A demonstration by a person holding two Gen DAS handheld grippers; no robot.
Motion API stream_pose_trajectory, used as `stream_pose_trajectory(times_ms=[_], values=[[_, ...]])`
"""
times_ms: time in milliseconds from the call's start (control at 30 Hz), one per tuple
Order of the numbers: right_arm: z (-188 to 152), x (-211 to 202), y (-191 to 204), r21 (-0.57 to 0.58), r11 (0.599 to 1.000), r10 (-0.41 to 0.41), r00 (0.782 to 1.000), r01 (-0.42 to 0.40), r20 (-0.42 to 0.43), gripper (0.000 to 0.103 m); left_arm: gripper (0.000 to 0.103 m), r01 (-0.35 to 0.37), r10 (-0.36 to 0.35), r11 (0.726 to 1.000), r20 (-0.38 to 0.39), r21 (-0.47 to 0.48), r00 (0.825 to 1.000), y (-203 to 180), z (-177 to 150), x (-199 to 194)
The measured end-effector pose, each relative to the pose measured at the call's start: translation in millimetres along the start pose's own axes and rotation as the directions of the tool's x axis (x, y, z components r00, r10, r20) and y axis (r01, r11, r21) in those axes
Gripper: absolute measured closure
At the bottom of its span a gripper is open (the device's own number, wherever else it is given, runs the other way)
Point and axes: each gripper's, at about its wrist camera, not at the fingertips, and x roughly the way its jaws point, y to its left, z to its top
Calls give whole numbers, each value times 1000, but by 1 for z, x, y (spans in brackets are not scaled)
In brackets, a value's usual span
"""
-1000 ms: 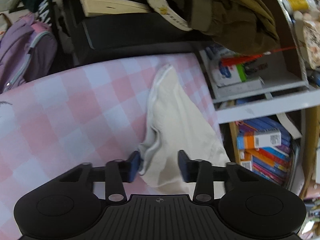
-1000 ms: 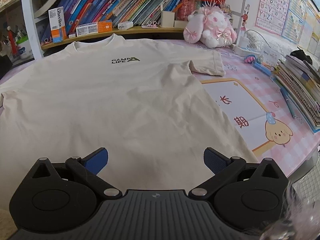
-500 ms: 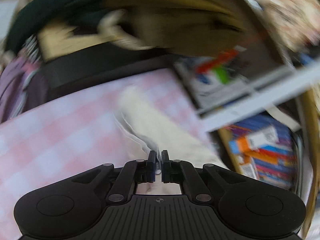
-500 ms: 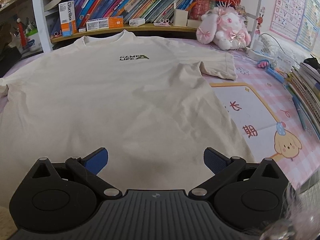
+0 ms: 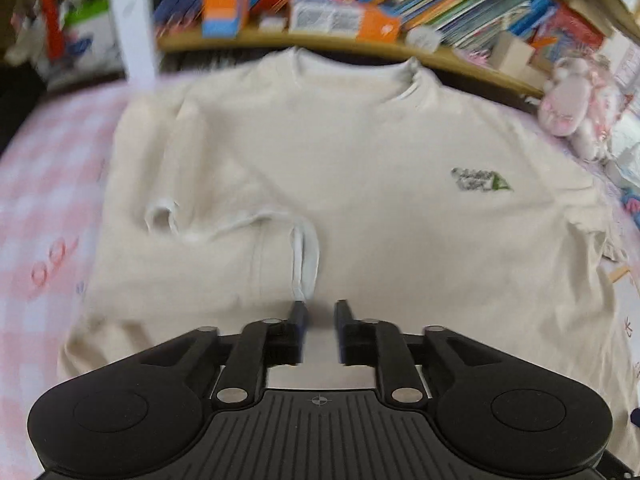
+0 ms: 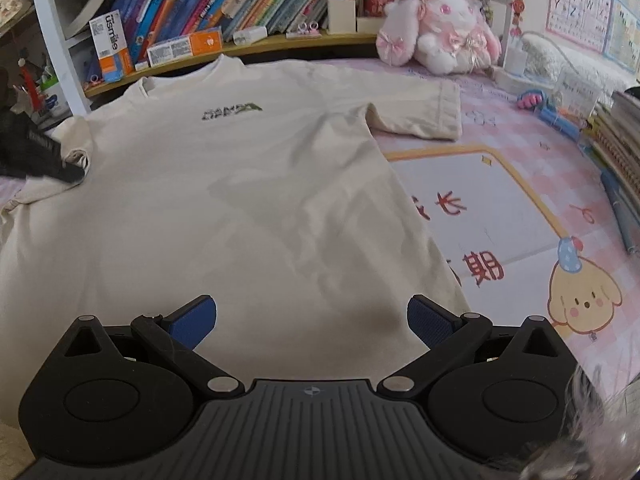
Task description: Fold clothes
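Cream short-sleeved cotton T-shirt (image 6: 224,200) spread face up across the pink-checked table mat (image 6: 520,136), collar at the far edge below the wooden bookshelf (image 6: 280,42). One sleeve folded inward onto the chest (image 5: 240,216), hem just ahead of the left gripper (image 5: 319,312), fingers parted by a narrow gap, gripping nothing. Right gripper (image 6: 312,316) spread wide over the shirt's lower hem. Pink plush rabbit (image 6: 440,36) at the far right corner.
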Motion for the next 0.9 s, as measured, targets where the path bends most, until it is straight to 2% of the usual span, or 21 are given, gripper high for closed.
stream_pose_trajectory(times_ms=[67, 100, 133, 200, 267, 333, 400, 467, 500, 533, 633, 667, 767, 833, 900], values=[[-2, 4, -4, 2, 1000, 7, 1000, -7, -16, 0, 61, -2, 6, 996, 43, -85, 999, 15, 2, -12], [-3, 4, -5, -2, 1000, 10, 1000, -10, -14, 0, 51, -8, 18, 993, 85, -117, 996, 22, 3, -19], [-3, 5, -6, -11, 1000, 11, 1000, -12, -11, 0, 46, -13, 32, 990, 130, -143, 991, 29, 5, -26], [-3, 7, -6, -30, 999, 13, 1000, -13, -8, 0, 43, -30, 71, 977, 192, -211, 979, 45, 9, -35], [-3, 8, -7, -41, 999, 13, 1000, -14, -6, 0, 44, -74, 132, 955, 189, -286, 973, 59, 16, -32], [-4, 9, -9, -46, 999, 19, 1000, -19, -5, 0, 47, -145, 204, 937, 162, -317, 965, 67, 21, -24], [-4, 9, -10, -50, 998, 24, 1000, -24, -2, 0, 51, -197, 247, 935, 142, -295, 959, 66, 25, -14], [-4, 9, -12, -52, 998, 29, 1000, -29, 1, 0, 66, -220, 252, 950, 127, -220, 959, 57, 28, -7], [-5, 9, -12, -55, 998, 30, 1000, -30, 3, 0, 85, -230, 253, 956, 119, -180, 960, 52, 30, -3], [-5, 9, -13, -59, 998, 30, 1000, -30, 6, 0, 99, -240, 257, 960, 117, -145, 959, 46, 31, -1], [-7, 9, -13, -72, 997, 27, 1000, -25, 16, 0, 100, -243, 256, 965, 153, -103, 954, 29, 45, -1], [-8, 10, -12, -77, 997, 25, 1000, -23, 19, 0, 100, -230, 242, 969, 154, -90, 958, 23, 56, 2], [-9, 10, -12, -84, 996, 22, 999, -20, 24, 0, 98, -58, 69, 996, 151, -74, 986, 5, 100, 15], [-9, 11, -12, -89, 996, 18, 1000, -16, 21, 0, 78, 45, -25, 993, 172, -110, 985, 2, 119, 11], [-8, 11, -12, -93, 996, 15, 1000, -14, 16, 0, 66, 144, -112, 978, 200, -151, 973, 1, 137, 5]])
